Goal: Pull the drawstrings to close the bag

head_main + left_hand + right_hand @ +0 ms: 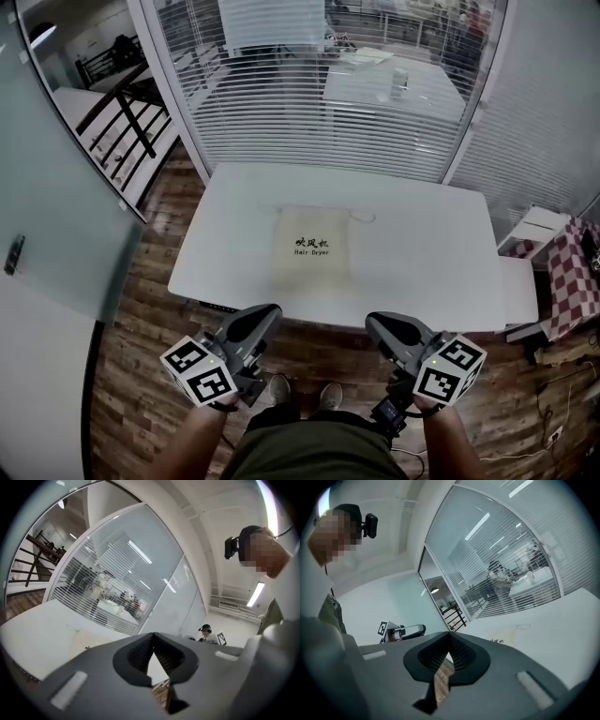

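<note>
A flat beige drawstring bag [314, 253] with black "Hair Dryer" print lies in the middle of the white table [422, 272]. Its thin drawstring [364, 217] loops out at the top right corner. Both grippers hang in front of the table's near edge, over the wooden floor and close to my body. The left gripper [272, 311] and the right gripper [372, 322] are shut and hold nothing. In the left gripper view the jaw tips [153, 634] meet, with the bag [86, 641] far ahead on the left. The right gripper [450, 635] is shut too, and the bag's print [496, 641] shows beyond it.
A glass wall with white blinds [319, 103] runs behind the table. A staircase [122, 112] drops away at the far left. A low white cabinet [534, 230] and a red checked cloth [572, 281] stand at the right. My shoes [302, 394] rest on the wooden floor.
</note>
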Tool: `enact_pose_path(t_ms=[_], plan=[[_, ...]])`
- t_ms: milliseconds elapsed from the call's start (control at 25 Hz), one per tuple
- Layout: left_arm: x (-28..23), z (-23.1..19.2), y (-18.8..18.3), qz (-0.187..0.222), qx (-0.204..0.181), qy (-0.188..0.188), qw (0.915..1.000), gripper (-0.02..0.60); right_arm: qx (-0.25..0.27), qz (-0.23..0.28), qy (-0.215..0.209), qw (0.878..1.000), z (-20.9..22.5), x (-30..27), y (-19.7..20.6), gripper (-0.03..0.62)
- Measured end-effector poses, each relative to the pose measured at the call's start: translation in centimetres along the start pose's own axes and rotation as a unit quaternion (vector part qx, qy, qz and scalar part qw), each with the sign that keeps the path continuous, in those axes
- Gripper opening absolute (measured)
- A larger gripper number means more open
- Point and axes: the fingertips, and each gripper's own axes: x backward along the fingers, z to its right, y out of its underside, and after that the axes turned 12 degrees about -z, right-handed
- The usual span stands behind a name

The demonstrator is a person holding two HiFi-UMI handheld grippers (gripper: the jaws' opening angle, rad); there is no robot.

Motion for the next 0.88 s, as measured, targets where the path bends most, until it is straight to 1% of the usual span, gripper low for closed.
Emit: enact_pose_path(t_ms=[240,520,680,880], plan=[[0.1,0.1,0.6,-0.002,0.002,-0.019,0.9998,0.002,-0.011,-0.002,-0.005,1.0,1.4,0.7,0.4,0.011],[-0.1,-1.2,0.2,-0.001,0.006,-0.032,0.9995,0.002,-0.007,-0.007,-0.007,1.0,2.3,0.6,-0.3,0.01],[-0.8,-2.9,0.1,-0.001,0.015,-0.03,0.9994,0.002,-0.007,-0.015,-0.002,1.0,3.3,-0.4,-0.7,0.01],[-2.7,-5.7,-0.9,-0.007,0.02,-0.018,0.9996,0.002,-0.016,-0.024,0.012,1.0,5.3,-2.3,-1.3,0.011]])
